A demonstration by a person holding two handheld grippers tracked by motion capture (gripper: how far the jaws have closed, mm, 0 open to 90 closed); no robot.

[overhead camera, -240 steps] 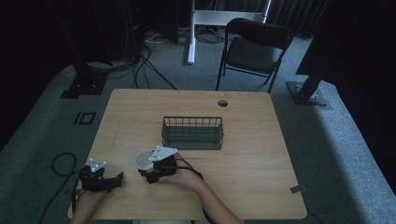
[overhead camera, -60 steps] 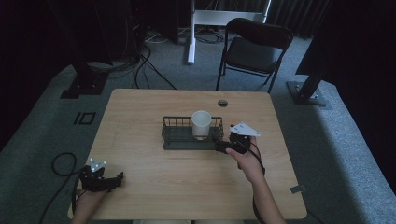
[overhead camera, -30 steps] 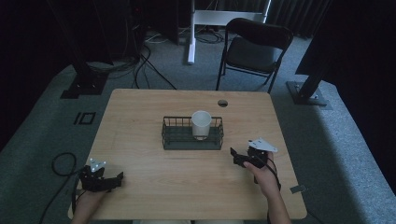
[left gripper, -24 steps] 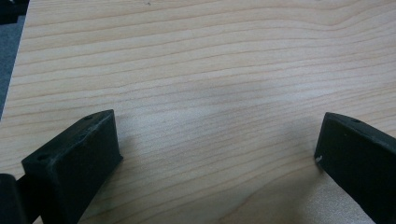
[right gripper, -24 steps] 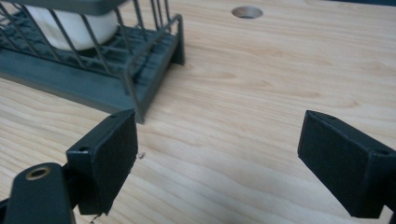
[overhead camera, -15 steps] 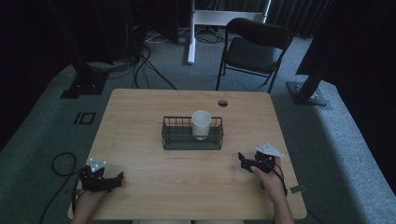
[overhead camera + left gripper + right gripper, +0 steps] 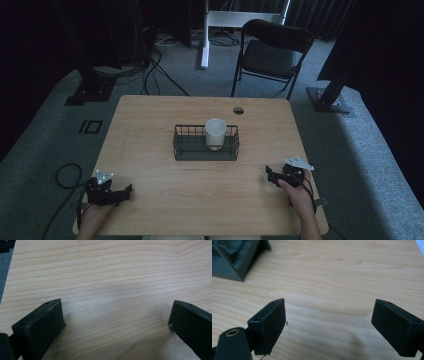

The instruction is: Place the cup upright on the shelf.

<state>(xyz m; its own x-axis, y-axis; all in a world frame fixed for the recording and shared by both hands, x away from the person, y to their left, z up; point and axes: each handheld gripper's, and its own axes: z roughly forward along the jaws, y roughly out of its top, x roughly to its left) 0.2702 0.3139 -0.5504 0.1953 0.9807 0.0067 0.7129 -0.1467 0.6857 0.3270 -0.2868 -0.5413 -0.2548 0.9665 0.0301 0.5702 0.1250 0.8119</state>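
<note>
A white cup stands upright in the right half of a black wire basket at the middle of the wooden table. My right gripper rests low at the table's right front, open, with bare wood between its jaws. My left gripper lies at the front left corner, open as well, its jaws wide apart over bare wood. Both grippers are well apart from the basket.
A small round hole sits near the table's far edge. A black folding chair stands behind the table. Cables trail on the grey floor at the left. A dark basket corner shows in the right gripper view.
The cup went from my right gripper at the front into the basket. Since then the right gripper has drawn back, empty, to the table's right front. The left gripper stayed put.
</note>
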